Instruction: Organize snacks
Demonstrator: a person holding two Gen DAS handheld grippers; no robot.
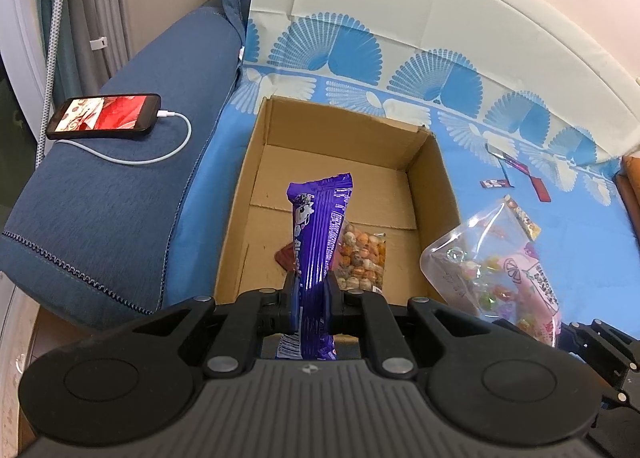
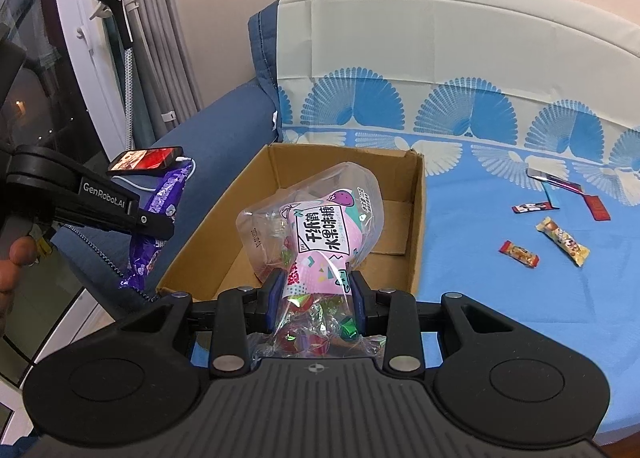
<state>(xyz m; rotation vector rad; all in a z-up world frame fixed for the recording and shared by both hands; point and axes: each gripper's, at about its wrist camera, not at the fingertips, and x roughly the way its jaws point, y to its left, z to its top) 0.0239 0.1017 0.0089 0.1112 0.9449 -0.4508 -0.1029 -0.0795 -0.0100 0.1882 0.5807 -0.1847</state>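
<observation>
1. the left gripper (image 1: 310,290) is clenched tight on a purple wrapper (image 1: 320,234), pinching it low down so most of the pack stands free above the pads. that low hold looks chosen to let the pack go into the box (image 1: 340,129) far end first.
2. the wrapper's long axis runs straight out along the fingers, its crimped top end pointing away and down toward the box floor. it hangs over the near edge of the box, not yet inside.
3. the right gripper (image 2: 316,294) grasps a clear candy bag (image 2: 316,225) around its narrow middle; the jaws stand part-way apart because the bag is bulky. loose sweets sag below the pads, and the puffed, printed half rises ahead of them.
4. the bag's long axis also follows the fingers, top end aimed at the box. it is held above the near wall.
5. a nut pack (image 1: 362,258) already lies flat on the box floor, so the box seems to be the collecting spot.
6. small bars (image 2: 518,254) lie scattered on the blue sheet (image 2: 500,318), well apart from the box, left to gather.
</observation>
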